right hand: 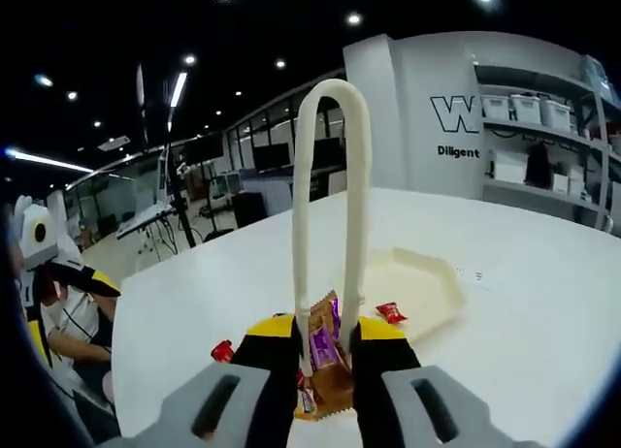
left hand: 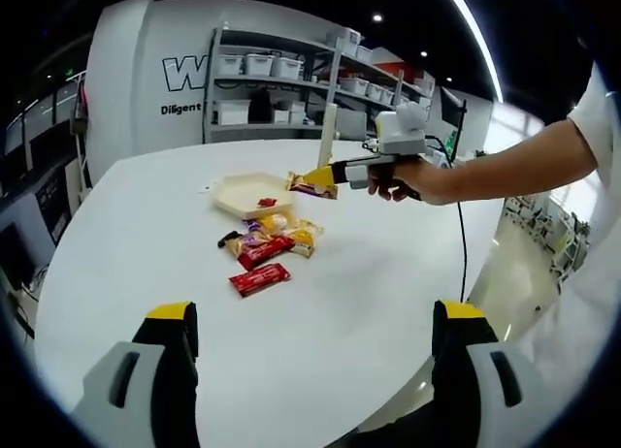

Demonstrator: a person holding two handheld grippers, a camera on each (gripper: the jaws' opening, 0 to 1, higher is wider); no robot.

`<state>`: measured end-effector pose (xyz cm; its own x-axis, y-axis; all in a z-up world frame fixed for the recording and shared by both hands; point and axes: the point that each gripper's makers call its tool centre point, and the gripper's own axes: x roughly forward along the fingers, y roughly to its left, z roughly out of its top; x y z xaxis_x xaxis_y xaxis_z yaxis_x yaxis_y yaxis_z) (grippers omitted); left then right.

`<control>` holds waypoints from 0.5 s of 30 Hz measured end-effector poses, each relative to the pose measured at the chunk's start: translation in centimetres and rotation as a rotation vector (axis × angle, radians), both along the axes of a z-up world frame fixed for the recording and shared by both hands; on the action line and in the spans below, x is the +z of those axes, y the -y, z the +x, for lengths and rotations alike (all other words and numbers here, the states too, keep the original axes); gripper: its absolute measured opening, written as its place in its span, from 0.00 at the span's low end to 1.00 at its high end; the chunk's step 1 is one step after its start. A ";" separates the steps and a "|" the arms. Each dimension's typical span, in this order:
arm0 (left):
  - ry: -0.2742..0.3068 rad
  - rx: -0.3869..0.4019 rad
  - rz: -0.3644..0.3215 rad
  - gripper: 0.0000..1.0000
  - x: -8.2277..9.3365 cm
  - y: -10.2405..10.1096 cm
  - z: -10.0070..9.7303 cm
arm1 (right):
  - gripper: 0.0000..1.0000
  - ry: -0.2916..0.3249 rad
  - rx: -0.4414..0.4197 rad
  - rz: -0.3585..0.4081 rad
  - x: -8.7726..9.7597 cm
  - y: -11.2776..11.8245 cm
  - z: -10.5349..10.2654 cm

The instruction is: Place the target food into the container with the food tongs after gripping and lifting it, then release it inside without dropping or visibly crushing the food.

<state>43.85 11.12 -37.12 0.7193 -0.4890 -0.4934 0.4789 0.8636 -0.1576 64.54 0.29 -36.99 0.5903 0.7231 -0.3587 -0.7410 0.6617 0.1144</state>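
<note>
Snack packet [right hand: 323,356] in tongs [right hand: 330,206] above container [right hand: 427,283]

The left gripper [left hand: 310,336] hangs at the worktop's [left hand: 126,264] near edge, jaws wide apart. The right gripper [right hand: 325,343], in the person's hand [left hand: 412,179], has jaws pressed close together above the middle.

At lower centre of the right gripper view, the jaws are hiding the tongs' [right hand: 330,225] tips and part of a wrapped snack [right hand: 325,356].

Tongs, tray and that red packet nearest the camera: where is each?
tongs [right hand: 330,176]: right gripper view, on the top of the cream loop.
tray [left hand: 238,191]: left gripper view, on its bare floor.
red packet [left hand: 259,279]: left gripper view, on its middle.
</note>
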 end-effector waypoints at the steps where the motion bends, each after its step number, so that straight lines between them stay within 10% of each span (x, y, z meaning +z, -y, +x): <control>1: -0.001 0.001 -0.001 0.99 0.0 0.0 0.0 | 0.14 0.004 -0.001 -0.005 0.1 0.1 0.2; 15: -0.003 0.001 -0.007 0.99 -0.3 0.0 0.2 | 0.14 -0.007 -0.071 0.004 1.4 0.7 4.1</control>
<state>44.03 11.13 -37.40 0.7183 -0.4915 -0.4925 0.4775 0.8630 -0.1648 68.67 -0.43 -35.61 0.6378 0.6807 -0.3603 -0.6912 0.7123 0.1223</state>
